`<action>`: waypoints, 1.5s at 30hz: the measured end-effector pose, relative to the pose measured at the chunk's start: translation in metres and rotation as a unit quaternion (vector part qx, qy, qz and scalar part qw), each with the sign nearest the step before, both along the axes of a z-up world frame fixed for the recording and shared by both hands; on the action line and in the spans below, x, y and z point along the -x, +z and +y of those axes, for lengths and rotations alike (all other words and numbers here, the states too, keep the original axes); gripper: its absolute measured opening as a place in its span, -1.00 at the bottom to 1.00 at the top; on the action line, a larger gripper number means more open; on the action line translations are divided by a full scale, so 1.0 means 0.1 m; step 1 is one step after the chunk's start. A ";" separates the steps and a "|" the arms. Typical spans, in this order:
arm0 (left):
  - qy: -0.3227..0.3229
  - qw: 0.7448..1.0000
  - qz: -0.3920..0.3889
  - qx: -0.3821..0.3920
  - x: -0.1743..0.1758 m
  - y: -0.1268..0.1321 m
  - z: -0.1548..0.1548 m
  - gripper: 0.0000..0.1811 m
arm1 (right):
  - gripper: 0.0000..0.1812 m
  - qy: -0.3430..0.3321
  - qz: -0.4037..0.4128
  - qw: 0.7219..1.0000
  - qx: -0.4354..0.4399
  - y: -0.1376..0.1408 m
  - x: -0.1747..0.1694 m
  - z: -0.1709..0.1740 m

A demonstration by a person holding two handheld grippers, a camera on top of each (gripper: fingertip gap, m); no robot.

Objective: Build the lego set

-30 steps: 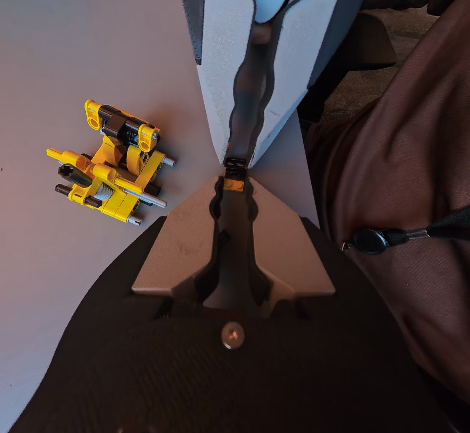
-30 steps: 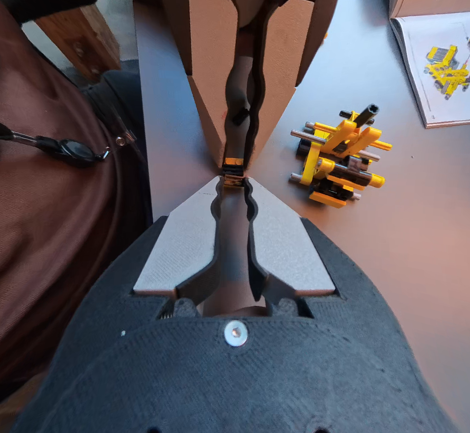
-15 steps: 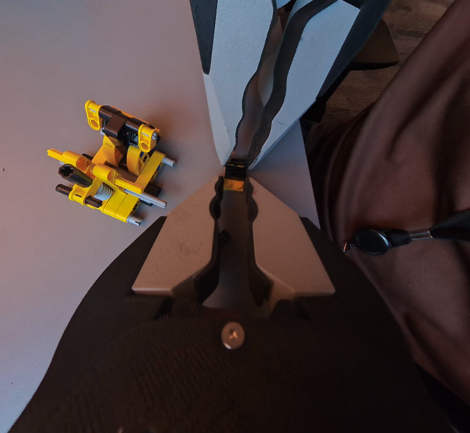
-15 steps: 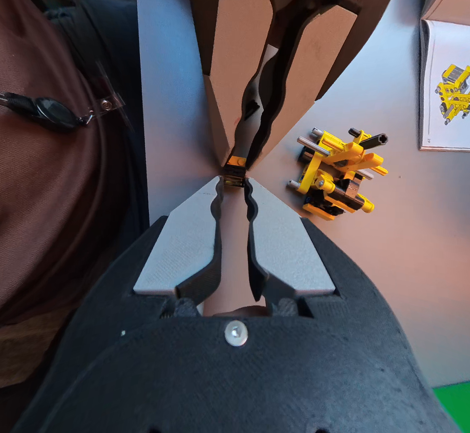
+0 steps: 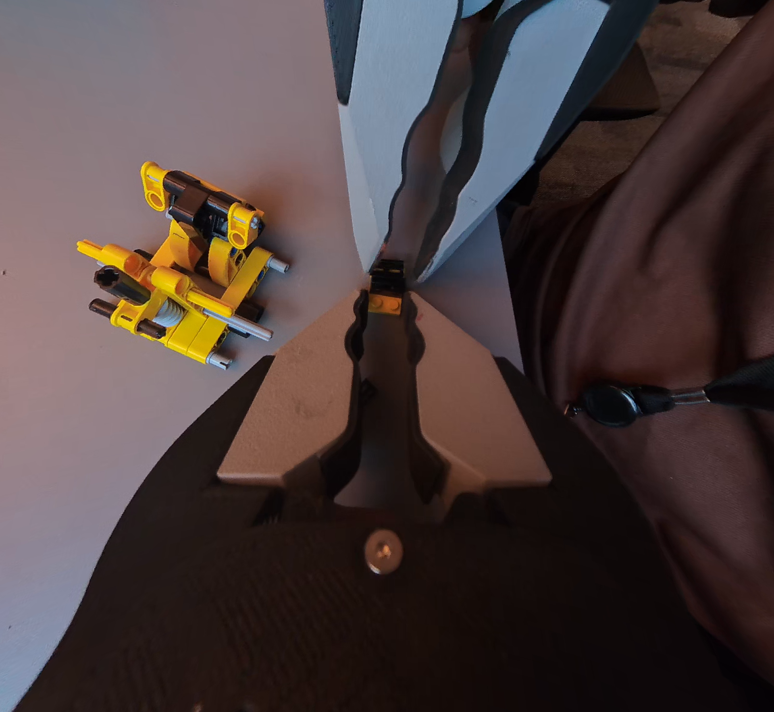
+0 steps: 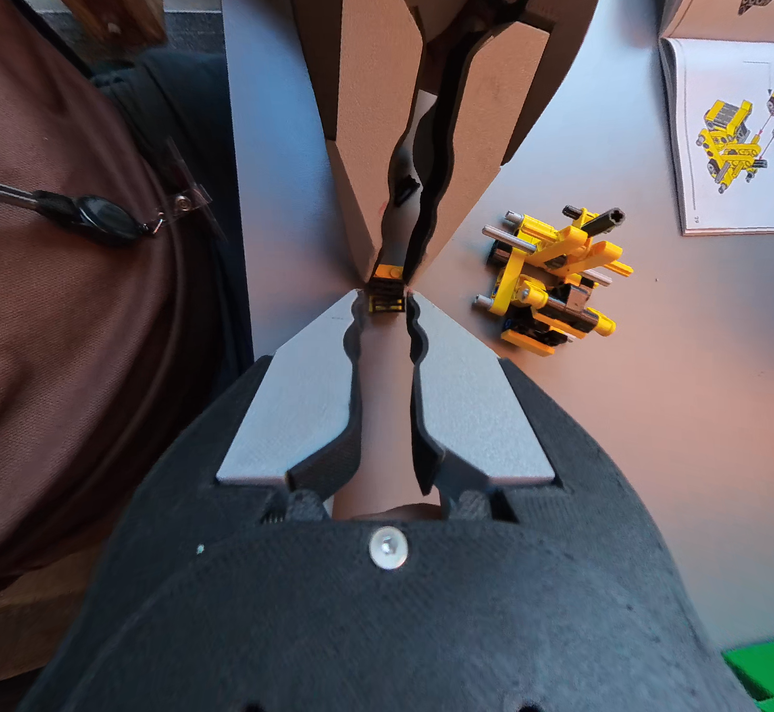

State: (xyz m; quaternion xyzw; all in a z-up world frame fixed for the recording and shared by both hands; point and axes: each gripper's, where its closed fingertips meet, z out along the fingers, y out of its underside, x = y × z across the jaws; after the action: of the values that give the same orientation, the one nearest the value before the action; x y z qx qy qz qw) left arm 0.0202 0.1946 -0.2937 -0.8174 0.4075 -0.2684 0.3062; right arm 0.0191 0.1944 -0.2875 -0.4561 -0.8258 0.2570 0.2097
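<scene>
My left gripper (image 5: 385, 303) is shut on a small yellow plate (image 5: 385, 306). My right gripper (image 6: 385, 301) is shut on a small black grille piece (image 6: 386, 301). The two grippers meet tip to tip above the grey table near its edge, and the two pieces are pressed together. In the left wrist view the right gripper comes in from the top with the black piece (image 5: 389, 273). In the right wrist view the left gripper comes in from the top with the yellow plate (image 6: 388, 272). A yellow and black lego assembly (image 5: 176, 269) (image 6: 553, 281) lies on the table beside them.
An open instruction booklet (image 6: 720, 135) lies at the far right of the table. A person's brown-clothed body (image 5: 649, 315) with a black badge reel (image 5: 611, 399) is close behind the table edge (image 6: 234, 189). A green object (image 6: 754, 666) shows at the lower right corner. My two grippers' fingertips are within a few centimetres of each other. The green object (image 6: 754, 666) is about 25 cm from both grippers' fingertips.
The right gripper has tilted relative to the left one while both stay tip to tip. The two small pieces stay pressed together. The assembly has not moved.
</scene>
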 end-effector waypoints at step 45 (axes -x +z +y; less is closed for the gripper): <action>0.000 1.000 0.001 -0.001 0.00 0.00 0.00 -0.85 | -0.87 0.013 0.010 0.999 0.050 -0.03 -0.05 0.01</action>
State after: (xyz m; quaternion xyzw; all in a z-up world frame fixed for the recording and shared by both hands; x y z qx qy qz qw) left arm 0.0206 0.1947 -0.2935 -0.8174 0.4078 -0.2670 0.3070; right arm 0.0243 0.1957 -0.2909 -0.4530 -0.8153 0.3056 0.1916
